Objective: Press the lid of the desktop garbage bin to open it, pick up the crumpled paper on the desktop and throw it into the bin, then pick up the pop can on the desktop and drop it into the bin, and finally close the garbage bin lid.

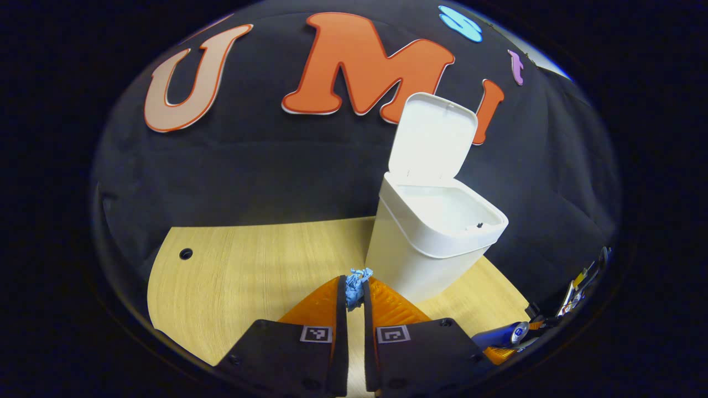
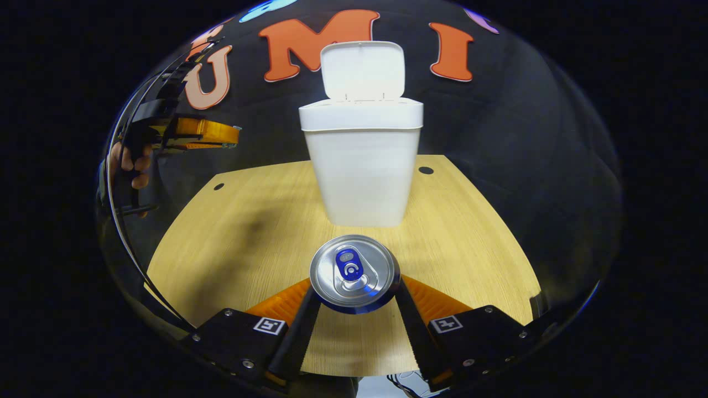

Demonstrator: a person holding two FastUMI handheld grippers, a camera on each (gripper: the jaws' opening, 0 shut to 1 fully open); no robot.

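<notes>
The white bin [image 1: 426, 249] stands on the wooden table [image 1: 249, 276] with its lid [image 1: 434, 138] tipped up and open. My left gripper [image 1: 355, 282] is shut on the blue crumpled paper [image 1: 357, 283], held just left of the bin and below its rim. In the right gripper view the bin [image 2: 362, 177] stands straight ahead with its lid [image 2: 362, 69] upright. My right gripper [image 2: 354, 284] is shut on the pop can [image 2: 354, 273], whose silver top with a blue tab faces the camera. The can [image 1: 511, 333] also shows at the lower right of the left gripper view.
Small round holes [image 2: 426, 170] [image 1: 186, 254] mark the table's far corners. At the upper left of the right gripper view, a hand [image 2: 130, 163] holds the left gripper [image 2: 221, 135] above the table [image 2: 249, 221]. Black cloth walls stand behind the bin.
</notes>
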